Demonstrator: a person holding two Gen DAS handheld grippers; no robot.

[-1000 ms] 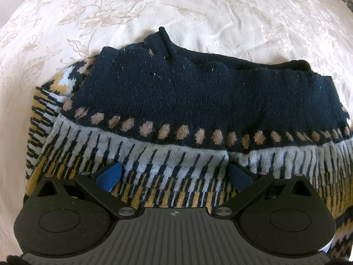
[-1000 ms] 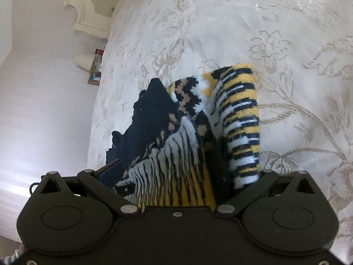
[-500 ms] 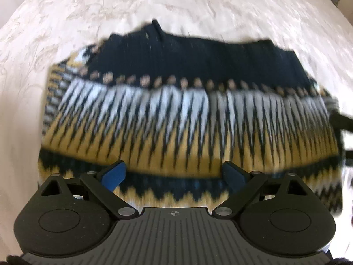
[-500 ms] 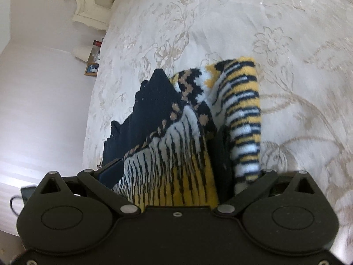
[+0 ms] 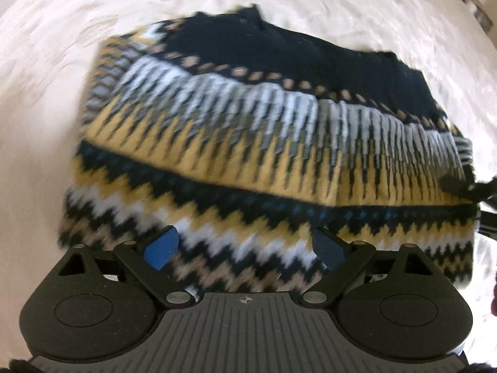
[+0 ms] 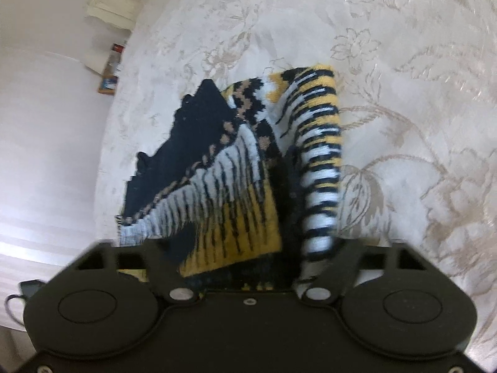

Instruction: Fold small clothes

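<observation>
Bedspread (image 5: pixel 310 0) lies bare around your folded sweater (image 5: pixel 264 143) from nine through three o'clock. Your left claw (image 5: pixel 245 248) hangs wide open above its near hem. Your right claw (image 6: pixel 245 248) has just been closing around bunched sweater; grip unclear.

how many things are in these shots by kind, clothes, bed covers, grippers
patterned knit sweater: 1
cream floral bedspread: 1
grippers: 2, the left gripper with jaws wide over the sweater's hem, the right gripper with jaws that have just been closing, a fold of the sweater between them
total: 4
</observation>
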